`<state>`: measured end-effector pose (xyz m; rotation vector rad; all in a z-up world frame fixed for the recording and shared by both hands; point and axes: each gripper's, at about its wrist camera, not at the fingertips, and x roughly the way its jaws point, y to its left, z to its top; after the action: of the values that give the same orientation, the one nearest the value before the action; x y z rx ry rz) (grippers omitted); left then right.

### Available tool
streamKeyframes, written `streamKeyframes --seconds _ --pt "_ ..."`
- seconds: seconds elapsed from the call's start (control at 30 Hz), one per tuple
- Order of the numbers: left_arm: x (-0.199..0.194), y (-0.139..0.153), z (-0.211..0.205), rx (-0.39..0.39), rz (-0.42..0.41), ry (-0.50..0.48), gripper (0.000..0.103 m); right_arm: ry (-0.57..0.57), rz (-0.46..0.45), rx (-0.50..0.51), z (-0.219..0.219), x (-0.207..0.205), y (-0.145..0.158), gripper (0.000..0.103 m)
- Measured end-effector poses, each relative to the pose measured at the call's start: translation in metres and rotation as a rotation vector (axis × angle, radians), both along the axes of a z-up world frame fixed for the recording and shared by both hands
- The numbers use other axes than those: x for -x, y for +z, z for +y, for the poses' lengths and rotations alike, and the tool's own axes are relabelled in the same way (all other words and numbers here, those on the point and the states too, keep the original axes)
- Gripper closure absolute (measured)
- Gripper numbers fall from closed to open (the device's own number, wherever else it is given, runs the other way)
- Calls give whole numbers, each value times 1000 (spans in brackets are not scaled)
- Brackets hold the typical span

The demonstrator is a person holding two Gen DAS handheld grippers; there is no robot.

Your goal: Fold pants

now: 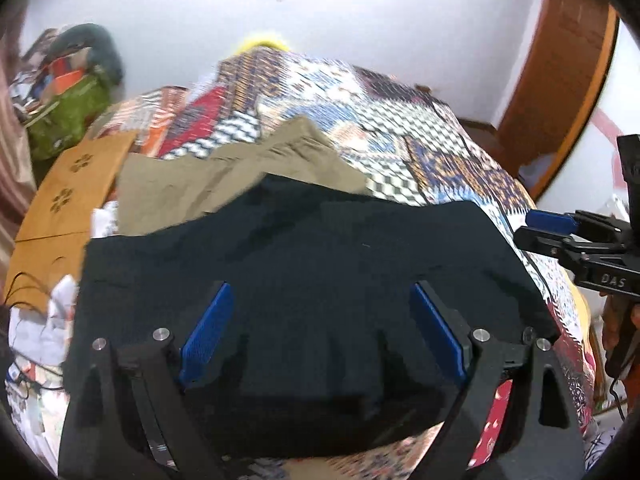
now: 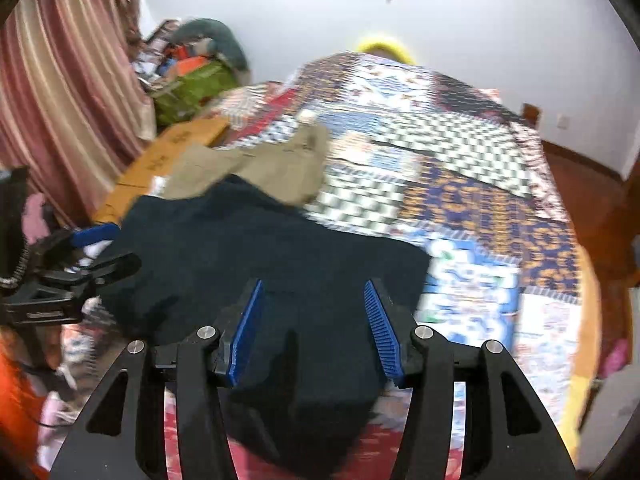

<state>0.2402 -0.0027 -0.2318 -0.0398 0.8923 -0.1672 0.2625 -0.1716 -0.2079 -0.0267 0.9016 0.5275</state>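
While dark pants (image 1: pixel 304 272) cover patchwork bedspread (image 1: pixel 400 120), both tools gape, white wall (image 1: pixel 360 12).

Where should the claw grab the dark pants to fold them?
Probably the near hem of the dark pants, coming down from the front of the bed. That edge lies loose over the bed's side, so the open left claw can pinch it; the far edge overlaps the tan pants.

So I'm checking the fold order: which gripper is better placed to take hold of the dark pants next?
Probably the left gripper: its wide-open jaws straddle the dark pants centrally. The right gripper, narrower, sits at their edge by the patterned bedspread.
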Motion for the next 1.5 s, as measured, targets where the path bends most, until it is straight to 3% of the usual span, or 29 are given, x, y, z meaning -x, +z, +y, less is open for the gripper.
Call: streamKeyframes --seconds 0.17,0.33,0.5,0.87,1.23,1.37,1.5 --pt "-13 -27 -32 -29 76 -53 13 -34 74 58 -18 -5 -35 55" --pt "-7 -50 -45 -91 123 -76 13 -9 115 67 -22 18 -61 55" --pt "2 -51 -33 -64 131 -54 13 -27 135 8 -39 36 -56 55" --pt "36 -45 -5 -16 122 11 13 -64 122 0 -48 61 -50 55" --pt "70 -5 73 0 -7 220 13 -51 11 -9 -32 57 -3 54" --pt "84 -9 112 46 -18 311 13 -27 -28 -24 -15 51 8 51" --pt "93 -27 135 82 28 353 13 2 -26 -33 7 40 8 51"
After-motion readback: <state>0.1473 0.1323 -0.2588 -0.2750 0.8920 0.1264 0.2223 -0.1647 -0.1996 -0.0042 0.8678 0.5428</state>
